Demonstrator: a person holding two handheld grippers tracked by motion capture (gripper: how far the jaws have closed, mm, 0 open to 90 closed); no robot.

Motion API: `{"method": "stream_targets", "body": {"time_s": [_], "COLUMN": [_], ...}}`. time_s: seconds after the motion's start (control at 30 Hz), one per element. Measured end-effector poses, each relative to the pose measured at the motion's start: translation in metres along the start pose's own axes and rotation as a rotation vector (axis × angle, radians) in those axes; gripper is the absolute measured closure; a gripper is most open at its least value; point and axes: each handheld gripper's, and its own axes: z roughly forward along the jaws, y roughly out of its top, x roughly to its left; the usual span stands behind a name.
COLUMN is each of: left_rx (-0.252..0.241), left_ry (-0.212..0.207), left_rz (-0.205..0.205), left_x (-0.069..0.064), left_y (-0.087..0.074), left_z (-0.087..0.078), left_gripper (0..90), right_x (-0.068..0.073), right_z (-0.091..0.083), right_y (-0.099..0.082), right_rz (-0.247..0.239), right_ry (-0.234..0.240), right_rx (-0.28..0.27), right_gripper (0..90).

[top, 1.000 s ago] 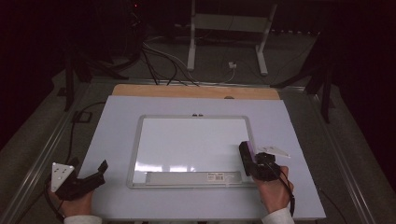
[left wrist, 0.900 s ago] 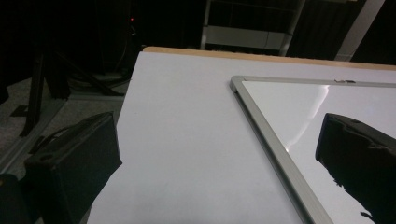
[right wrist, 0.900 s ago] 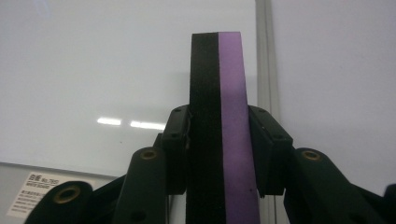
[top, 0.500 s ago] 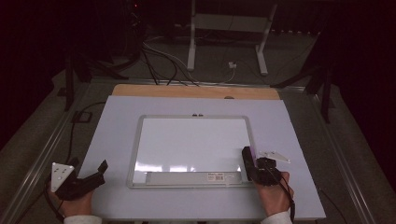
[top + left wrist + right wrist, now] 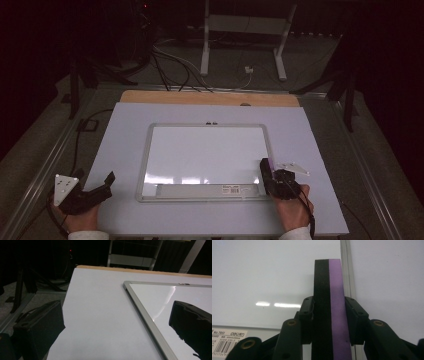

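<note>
Eraser [image 5: 329, 307] — clamped upright between right gripper [image 5: 329, 312] pads, over whiteboard [image 5: 207, 150] right edge | left gripper [image 5: 112, 322] — jaws apart, empty, beside whiteboard's left edge

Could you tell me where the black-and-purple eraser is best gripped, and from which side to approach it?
Grip the eraser across its two broad flat faces, black felt on one side and purple on the other, approaching end-on along its length. It is a thin slab standing on edge, so those faces give the pads flat seats, as the right tongs show over the whiteboard.

Dim lab recording rig, black curtains, floor cables [image 5: 170, 65], metal stand [image 5: 245, 30], white-topped table [image 5: 320, 150]
</note>
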Motion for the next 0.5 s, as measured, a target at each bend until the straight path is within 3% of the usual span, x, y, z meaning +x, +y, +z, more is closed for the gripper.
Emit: {"method": "stream_targets", "body": {"time_s": [0.17, 0.27, 0.33, 0.5], "left_rx": [0.002, 0.0, 0.0, 0.0], "left_ry": [0.0, 0.0, 0.0, 0.0], "left_rz": [0.0, -0.003, -0.002, -0.001], "left_x": [0.0, 0.0001, 0.0005, 0.0002], "left_y": [-0.0002, -0.0002, -0.0003, -0.0003], "left_z": [0.0004, 0.0004, 0.0005, 0.0004], "left_gripper": [0.5, 0.6, 0.6, 0.6], "right_x": [0.0009, 0.0003, -0.001, -0.005], "right_z": [0.0017, 0.0047, 0.0044, -0.0025], "right_y": [0.0001, -0.001, -0.0004, 0.0051], "right_rz": [-0.013, -0.049, -0.057, -0.067], "right_ry": [0.009, 0.025, 0.056, 0.12], "right_rx": [0.006, -0.004, -0.032, -0.11], "right_gripper": [60.2, 47.7, 37.8, 22.7]}}
